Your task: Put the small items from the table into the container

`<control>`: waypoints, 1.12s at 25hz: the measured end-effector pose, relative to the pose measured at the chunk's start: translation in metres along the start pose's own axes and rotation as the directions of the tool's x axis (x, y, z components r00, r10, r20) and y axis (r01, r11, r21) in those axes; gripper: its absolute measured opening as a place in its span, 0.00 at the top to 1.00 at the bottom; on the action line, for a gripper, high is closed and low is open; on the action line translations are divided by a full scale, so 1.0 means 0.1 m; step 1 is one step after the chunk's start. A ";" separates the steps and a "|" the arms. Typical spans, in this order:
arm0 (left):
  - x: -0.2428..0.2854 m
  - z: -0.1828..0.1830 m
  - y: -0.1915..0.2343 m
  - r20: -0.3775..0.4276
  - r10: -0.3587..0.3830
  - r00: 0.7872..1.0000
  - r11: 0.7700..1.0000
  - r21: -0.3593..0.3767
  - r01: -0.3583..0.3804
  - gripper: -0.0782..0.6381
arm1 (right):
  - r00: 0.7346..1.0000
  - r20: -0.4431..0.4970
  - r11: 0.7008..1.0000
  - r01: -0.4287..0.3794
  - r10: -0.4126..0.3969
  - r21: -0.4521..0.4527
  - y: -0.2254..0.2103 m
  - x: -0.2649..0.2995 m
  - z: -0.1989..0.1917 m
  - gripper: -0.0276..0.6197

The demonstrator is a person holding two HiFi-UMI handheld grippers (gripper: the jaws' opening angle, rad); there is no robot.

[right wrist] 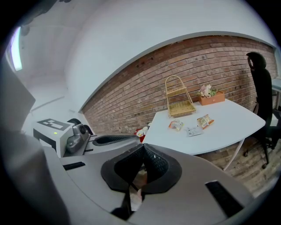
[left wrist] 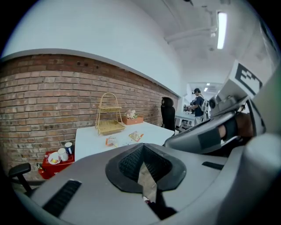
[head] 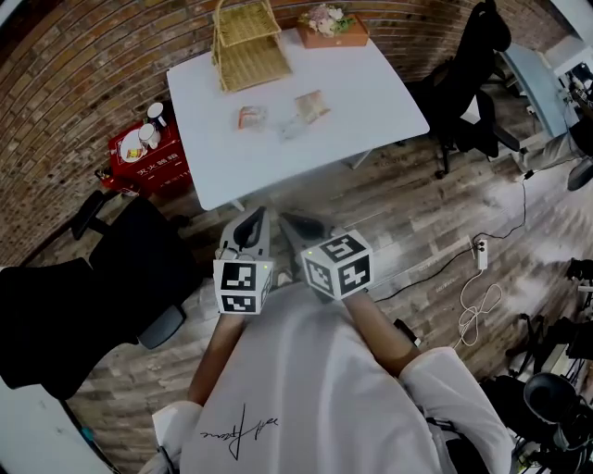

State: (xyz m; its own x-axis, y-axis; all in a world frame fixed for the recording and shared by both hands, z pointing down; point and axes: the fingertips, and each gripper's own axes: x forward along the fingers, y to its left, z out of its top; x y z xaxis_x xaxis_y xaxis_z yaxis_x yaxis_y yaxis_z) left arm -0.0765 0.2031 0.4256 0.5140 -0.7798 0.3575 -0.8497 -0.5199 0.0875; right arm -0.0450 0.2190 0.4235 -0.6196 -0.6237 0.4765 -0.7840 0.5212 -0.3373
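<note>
The small items are three snack packs: an orange-and-white crinkly packet (head: 251, 117), a pale see-through packet (head: 289, 127) and a tan-and-orange packet (head: 312, 105). They lie loose and close together in the middle of the white table (head: 371, 93). I'm guessing the container is the two-tier woven wicker basket (head: 246, 46) at the table's far edge, just beyond them. It's a short hop once something gets picked up, and I can't see anything in it yet.

The left gripper (head: 248, 225) and right gripper (head: 302, 229) hang side by side in front of the person's body, well short of the table. The fingers (left wrist: 129, 162) on the left are pressed together with nothing between them, and it's the same on the right. That makes sense, since nothing's within reach to grab. To me this reads as the walk-up stage.

Further out, there's a wooden box of flowers (head: 332, 28) beside the basket. A red crate with cups (head: 148, 153) sits on the floor, and there's a black office chair (head: 473, 83).
</note>
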 end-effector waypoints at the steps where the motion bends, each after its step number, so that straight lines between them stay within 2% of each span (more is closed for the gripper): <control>1: 0.03 0.00 0.00 -0.003 -0.006 1.000 1.000 -0.008 0.006 0.88 | 1.000 0.001 1.000 0.004 -0.004 0.005 -0.04 0.01 0.01 0.93; 5: 0.18 0.02 0.06 -0.015 -0.014 1.000 1.000 -0.023 0.013 0.88 | 1.000 0.004 1.000 0.003 -0.003 0.019 -0.17 0.11 0.10 0.93; 10: 0.39 0.06 0.28 -0.028 0.042 0.999 0.999 -0.031 -0.042 0.88 | 1.000 0.002 1.000 0.001 -0.001 0.011 -0.38 0.27 0.27 0.93; 13: 0.56 0.13 0.37 -0.035 0.031 0.999 0.998 -0.045 -0.032 0.88 | 1.000 0.014 1.000 0.013 -0.013 0.018 -0.55 0.36 0.44 0.93; 18: 0.82 0.23 0.41 -0.056 0.016 0.998 1.000 -0.020 -0.017 0.88 | 1.000 0.022 1.000 0.022 -0.022 0.017 -0.77 0.48 0.67 0.93; 24: 1.16 0.28 0.42 -0.084 -0.005 0.996 0.998 -0.066 -0.001 0.88 | 0.999 0.006 0.999 0.031 -0.031 0.022 -1.11 0.56 0.82 0.93; 28: 1.28 0.37 0.51 -0.050 -0.007 0.999 0.993 -0.117 0.001 0.88 | 1.000 -0.012 1.000 0.021 -0.021 0.011 -1.26 0.67 0.91 0.93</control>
State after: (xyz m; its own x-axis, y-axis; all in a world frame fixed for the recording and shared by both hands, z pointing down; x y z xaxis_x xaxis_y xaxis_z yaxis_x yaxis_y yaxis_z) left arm -0.0497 0.0639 0.4418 0.5136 -0.7577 0.4026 -0.8570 -0.4766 0.1962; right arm 0.0088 0.0586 0.4241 -0.6026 -0.6275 0.4931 -0.7972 0.5014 -0.3362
